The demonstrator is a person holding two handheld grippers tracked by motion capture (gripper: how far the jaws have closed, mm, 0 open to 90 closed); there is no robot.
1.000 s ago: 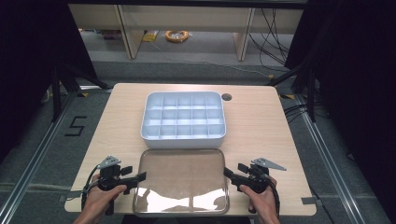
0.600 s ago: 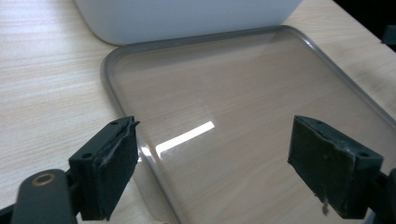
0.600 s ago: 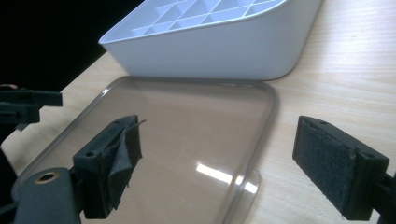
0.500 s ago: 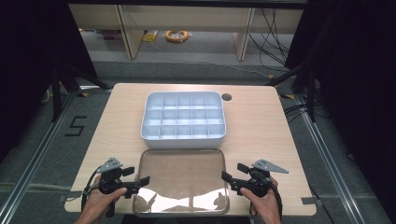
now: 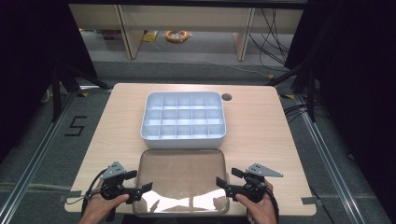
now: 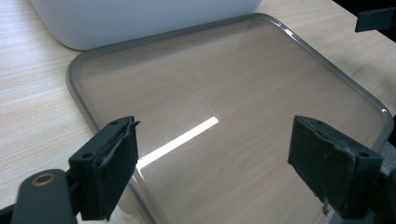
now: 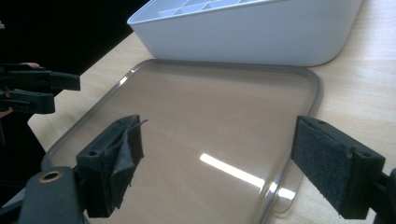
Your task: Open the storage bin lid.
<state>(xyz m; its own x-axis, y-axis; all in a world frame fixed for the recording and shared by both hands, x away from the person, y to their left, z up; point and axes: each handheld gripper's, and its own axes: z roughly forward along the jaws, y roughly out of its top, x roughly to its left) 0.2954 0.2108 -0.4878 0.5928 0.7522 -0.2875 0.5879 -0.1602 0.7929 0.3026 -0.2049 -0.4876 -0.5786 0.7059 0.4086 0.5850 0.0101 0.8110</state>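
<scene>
A clear, shallow lid (image 5: pixel 182 172) with a grey rim lies flat on the near part of the table, just in front of a white compartment box (image 5: pixel 183 141). My left gripper (image 5: pixel 140 180) stands at the lid's near-left corner and my right gripper (image 5: pixel 228 177) at its near-right corner. Both point inward over the lid. Both pairs of jaws have just been opening and stand wide. In the left gripper view the left gripper (image 6: pixel 212 163) has nothing pressed between its pads, with the lid (image 6: pixel 224 79) below. The right gripper (image 7: pixel 219 163) is equally free above the lid (image 7: pixel 201 107).
The wooden table (image 5: pixel 257 126) has a round cable hole (image 5: pixel 227 97) behind the box at the right. The box (image 7: pixel 252 37) has several empty compartments. Dark floor, shelving and cables lie beyond the far edge.
Both grippers' jaws have spread wider. Both hands have shifted slightly toward the near edge, and the lid lies on the table.
</scene>
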